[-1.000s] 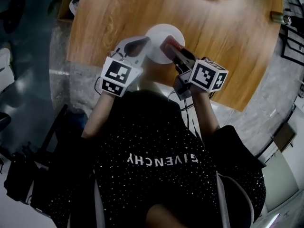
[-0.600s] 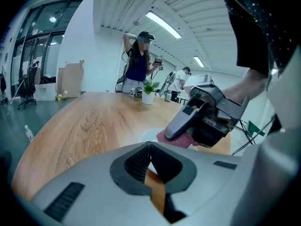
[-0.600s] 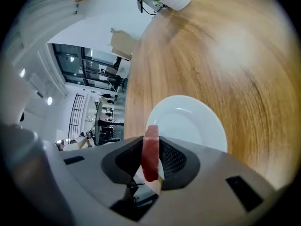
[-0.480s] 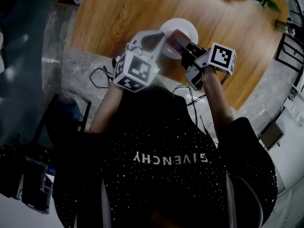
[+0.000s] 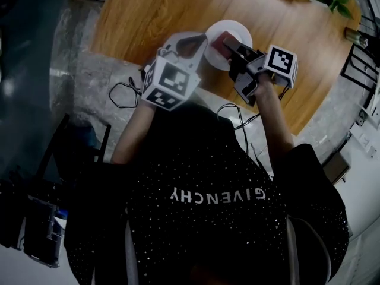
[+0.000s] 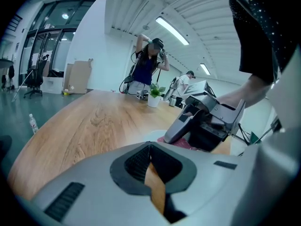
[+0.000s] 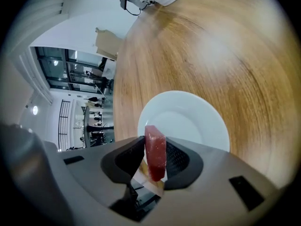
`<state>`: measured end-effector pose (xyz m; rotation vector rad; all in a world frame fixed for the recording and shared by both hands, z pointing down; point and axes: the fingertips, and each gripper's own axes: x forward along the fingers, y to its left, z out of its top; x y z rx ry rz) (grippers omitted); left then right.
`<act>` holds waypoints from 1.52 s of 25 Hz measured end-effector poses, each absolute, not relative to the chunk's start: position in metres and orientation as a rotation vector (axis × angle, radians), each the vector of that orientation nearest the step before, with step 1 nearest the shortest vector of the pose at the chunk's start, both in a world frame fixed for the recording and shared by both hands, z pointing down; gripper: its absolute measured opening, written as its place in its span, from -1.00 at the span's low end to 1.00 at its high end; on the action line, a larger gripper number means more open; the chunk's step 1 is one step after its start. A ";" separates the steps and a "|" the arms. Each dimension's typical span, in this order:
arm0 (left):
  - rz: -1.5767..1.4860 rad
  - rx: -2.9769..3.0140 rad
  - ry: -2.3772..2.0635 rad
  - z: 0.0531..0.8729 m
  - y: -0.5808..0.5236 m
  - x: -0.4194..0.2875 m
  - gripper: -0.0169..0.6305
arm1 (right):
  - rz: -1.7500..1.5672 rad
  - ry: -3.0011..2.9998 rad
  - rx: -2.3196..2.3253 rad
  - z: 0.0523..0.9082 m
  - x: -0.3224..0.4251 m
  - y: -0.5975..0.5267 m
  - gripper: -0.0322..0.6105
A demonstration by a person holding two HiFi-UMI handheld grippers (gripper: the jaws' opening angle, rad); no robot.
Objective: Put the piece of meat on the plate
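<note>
The right gripper (image 7: pixel 151 142) pinches the meat (image 7: pixel 155 160) over the white plate (image 7: pixel 195 119); left of it, the left gripper (image 6: pixel 149 149) is pressed together, empty.

Head view steeply down; tool views close over table (image 5: pixel 148 16); right, head share plate (image 5: pixel 236 29).

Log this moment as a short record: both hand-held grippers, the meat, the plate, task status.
left hand-held gripper: shut, nothing between its jaws, close beside the plate
right hand-held gripper: shut on the piece of meat
piece of meat: red slab, held on edge, over the plate's near rim; contact with the plate unclear
plate: white, nothing lying on it, on the wooden table
task status: meat not yet released
</note>
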<state>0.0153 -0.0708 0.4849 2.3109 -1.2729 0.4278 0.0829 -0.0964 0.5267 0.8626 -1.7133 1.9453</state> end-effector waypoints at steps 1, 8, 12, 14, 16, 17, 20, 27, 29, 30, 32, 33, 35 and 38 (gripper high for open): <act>0.421 2.307 -1.278 0.482 -0.069 0.013 -0.92 | 1.947 -1.691 0.886 0.525 0.084 -0.095 -0.58; 0.347 2.276 -1.275 0.465 -0.067 0.017 -0.92 | 1.934 -1.593 1.010 0.514 0.102 -0.087 -0.34; 0.351 2.287 -1.248 0.472 -0.066 0.020 -0.92 | 1.950 -1.578 1.054 0.519 0.111 -0.087 -0.34; 0.358 2.286 -1.245 0.473 -0.067 0.019 -0.92 | 1.971 -1.580 1.091 0.518 0.115 -0.089 -0.33; 0.371 2.291 -1.234 0.474 -0.068 0.018 -0.92 | 1.978 -1.584 1.120 0.517 0.119 -0.091 -0.33; 0.377 2.294 -1.225 0.475 -0.069 0.018 -0.92 | 1.979 -1.583 1.137 0.517 0.121 -0.092 -0.33; 0.378 2.294 -1.205 0.478 -0.073 0.020 -0.92 | 1.955 -1.595 1.176 0.520 0.129 -0.094 -0.33; 0.395 2.322 -1.168 0.470 -0.074 0.036 -0.92 | 1.882 -1.692 1.158 0.509 0.120 -0.104 -0.33; 0.389 2.327 -1.164 0.469 -0.077 0.035 -0.92 | 1.867 -1.726 1.180 0.505 0.118 -0.109 -0.33; 0.387 2.326 -1.164 0.469 -0.078 0.033 -0.92 | 1.841 -1.750 1.208 0.502 0.120 -0.112 -0.33; 0.389 2.326 -1.168 0.469 -0.082 0.029 -0.92 | 1.731 -1.819 1.280 0.495 0.126 -0.117 -0.33; 0.391 2.327 -1.171 0.468 -0.084 0.028 -0.92 | 1.653 -1.866 1.312 0.490 0.129 -0.119 -0.33; 0.392 2.335 -1.173 0.462 -0.086 0.027 -0.92 | 1.480 -1.989 1.338 0.475 0.132 -0.121 -0.33; 0.381 2.374 -1.164 0.449 -0.091 0.030 -0.92 | 1.219 -2.191 1.346 0.451 0.131 -0.121 -0.35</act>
